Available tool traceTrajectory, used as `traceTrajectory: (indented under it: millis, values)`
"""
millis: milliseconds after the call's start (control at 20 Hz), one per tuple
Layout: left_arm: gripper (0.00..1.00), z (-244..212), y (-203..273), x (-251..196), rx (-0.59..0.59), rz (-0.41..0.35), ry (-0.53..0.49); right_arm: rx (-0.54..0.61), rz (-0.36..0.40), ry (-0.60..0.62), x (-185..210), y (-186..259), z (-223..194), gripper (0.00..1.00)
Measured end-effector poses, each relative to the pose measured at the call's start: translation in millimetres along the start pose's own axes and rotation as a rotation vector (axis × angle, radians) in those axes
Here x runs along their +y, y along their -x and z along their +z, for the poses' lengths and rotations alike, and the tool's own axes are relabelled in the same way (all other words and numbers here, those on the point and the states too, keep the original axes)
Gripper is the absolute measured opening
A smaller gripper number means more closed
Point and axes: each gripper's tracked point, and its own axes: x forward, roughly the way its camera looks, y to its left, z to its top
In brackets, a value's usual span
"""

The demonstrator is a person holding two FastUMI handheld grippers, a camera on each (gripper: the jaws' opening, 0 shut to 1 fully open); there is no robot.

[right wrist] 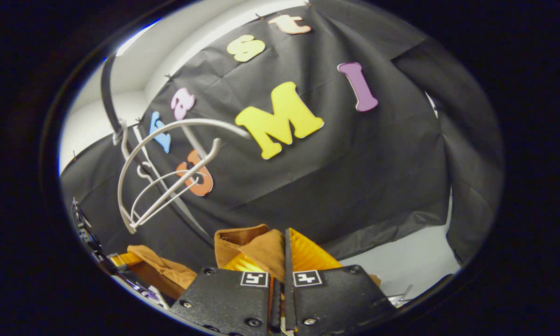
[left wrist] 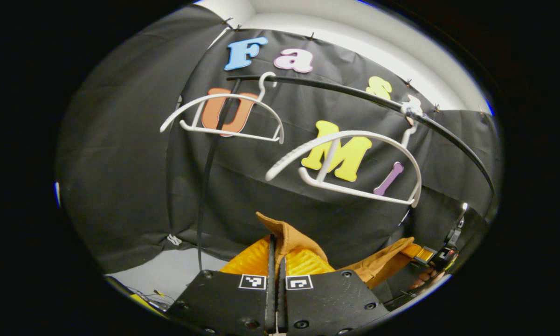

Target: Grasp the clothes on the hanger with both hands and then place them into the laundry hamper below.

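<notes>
Overhead, the black rail point(left wrist: 354, 93) arched across the booth's cloth wall, and two white hangers hung from it, both bare. In the left gripper view the nearer hanger point(left wrist: 349, 168) hung toward the rail's right end and the farther hanger point(left wrist: 224, 116) toward its left end, well apart from each other. Below them was the brown garment point(left wrist: 289, 238), already off its hanger and stretched between the two tools (a fold of it rose just above the left gripper point(left wrist: 276, 266), which was clenched on the cloth, its fingers pressed together with fabric between them). In the right gripper view the right gripper point(right wrist: 280, 270) was likewise clamped on another bunch of the same garment point(right wrist: 247, 245), with more of it trailing away to the lower left. The other gripper point(left wrist: 440, 256) appeared small at the lower right of the left gripper view, a hand behind it.

By my judgement the grasp and lift-off were done, and the step in hand was carrying the cloth down. The hamper lay outside both views, so the next move called for lowering both tools together, clear of the hangers, and releasing only once over the hamper's mouth.
</notes>
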Motion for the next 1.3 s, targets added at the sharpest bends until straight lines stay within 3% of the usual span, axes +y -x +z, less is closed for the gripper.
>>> traceTrajectory:
  millis: [50,150,200,400,450,700,750,850,950,1000,1050,1100,1300]
  values:
    - [0.08,0,4,-7,0.001,-0.017,-0.021,0.004,0.011,0.024,12,6,-5,0.07]
    - [0.08,-2,15,-26,0.008,-0.066,-0.067,0.013,0.037,0.065,33,20,-20,0.07]
    - [0.02,-2,17,-36,0.012,-0.093,-0.092,0.015,0.051,0.073,45,25,-24,0.06]
    - [0.07,-1,25,-73,0.002,-0.171,-0.191,0.017,0.094,0.099,90,43,-34,0.06]
    - [0.02,0,30,-79,-0.007,-0.188,-0.218,0.012,0.102,0.109,101,48,-35,0.07]
    - [0.01,-1,53,-112,-0.009,-0.318,-0.233,-0.035,0.116,0.106,136,77,-31,0.07]
    - [0.07,-1,58,-115,-0.009,-0.34,-0.227,-0.042,0.117,0.101,141,82,-30,0.06]
    - [0.02,7,65,-119,-0.023,-0.349,-0.21,-0.052,0.128,0.095,153,90,-26,0.06]
    - [0.02,14,70,-121,-0.037,-0.358,-0.196,-0.087,0.145,0.098,162,95,-15,0.06]
    - [0.07,15,71,-122,-0.041,-0.36,-0.196,-0.089,0.156,0.1,165,95,-17,0.06]
    - [0.08,14,72,-121,-0.04,-0.357,-0.198,-0.08,0.166,0.105,166,94,-22,0.06]
    - [0.02,9,72,-117,-0.033,-0.345,-0.205,-0.06,0.166,0.114,163,92,-31,0.06]
    - [0.02,-38,54,-102,0.054,-0.294,-0.204,0.057,0.128,0.109,130,69,-72,0.07]
